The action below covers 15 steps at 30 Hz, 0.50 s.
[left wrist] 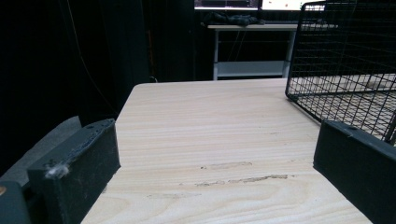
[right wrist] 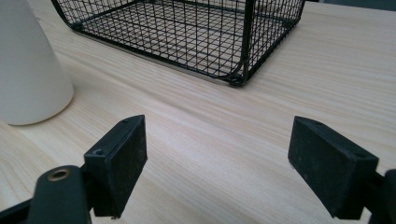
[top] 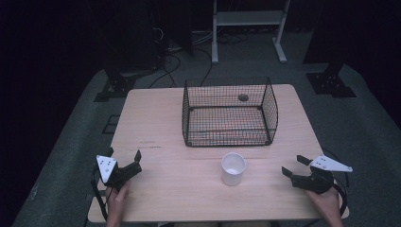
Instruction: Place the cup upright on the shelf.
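Nothing is being gripped at this point: the left hand-held gripper (top: 124, 158) is resting near the seven o'clock corner of the wooden surface (top: 156, 127) with its jaws standing well apart and empty, and the right hand-held gripper (top: 295, 165) is sitting near the four o'clock edge, likewise spread wide with nothing between its jaws. The white paper cup (top: 233, 169) is standing upright at about six o'clock on the surface, between the two grippers but closer to the right one, and just in front of the black wire basket (top: 229, 113), which is occupying the centre toward twelve o'clock. The cup is looking empty from above. Judging from this, the work seems to be at its very start: the cup is not yet being touched, and reaching, clamping and lifting, probably into the basket, are all left to do. In the right gripper view the cup (right wrist: 28, 65) is rising at ten o'clock, well off the line between the jaws, so that gripper would be needing to turn toward it. A small dark round thing (top: 243, 98) is showing through the basket's far mesh; what it is cannot be told. The basket's near wall is standing directly behind the cup and would be calling for a lift over its rim. A metal stand (top: 248, 28) and cables are lying on the floor beyond.
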Tool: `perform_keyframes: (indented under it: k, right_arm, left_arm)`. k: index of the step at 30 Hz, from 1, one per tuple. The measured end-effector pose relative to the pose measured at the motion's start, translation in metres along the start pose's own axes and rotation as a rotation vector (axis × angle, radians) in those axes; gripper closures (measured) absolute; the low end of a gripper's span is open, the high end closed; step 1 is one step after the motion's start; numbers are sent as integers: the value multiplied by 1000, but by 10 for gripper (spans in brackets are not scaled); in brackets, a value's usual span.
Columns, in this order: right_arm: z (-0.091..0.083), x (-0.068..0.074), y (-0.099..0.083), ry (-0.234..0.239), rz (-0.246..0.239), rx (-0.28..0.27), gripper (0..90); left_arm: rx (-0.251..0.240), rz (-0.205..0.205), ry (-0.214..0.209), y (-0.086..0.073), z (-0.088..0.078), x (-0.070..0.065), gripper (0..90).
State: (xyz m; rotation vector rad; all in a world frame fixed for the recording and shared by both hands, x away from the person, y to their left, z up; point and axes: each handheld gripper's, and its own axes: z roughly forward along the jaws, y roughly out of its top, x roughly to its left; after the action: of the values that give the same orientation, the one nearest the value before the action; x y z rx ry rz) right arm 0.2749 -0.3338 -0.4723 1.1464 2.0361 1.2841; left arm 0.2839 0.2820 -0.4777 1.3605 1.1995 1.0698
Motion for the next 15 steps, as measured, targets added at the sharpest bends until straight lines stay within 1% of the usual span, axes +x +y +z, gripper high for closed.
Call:
perform_keyframes:
  k: [4, 6, 11, 15]
  right_arm:
    - [-1, -1, 0, 3, 10, 1, 165]
    - [-2, 0, 1, 7, 7, 2, 164]
    - [-3, 2, 4, 27, 9, 0, 141]
    - [-4, 6, 6, 48, 1, 11, 136]
  left_arm:
    - [-1, 2, -1, 0, 0, 0, 0]
    - [-2, 2, -1, 0, 0, 0, 0]
    - [-2, 3, 0, 0, 0, 0, 0]
    - [-3, 4, -2, 0, 0, 0, 0]
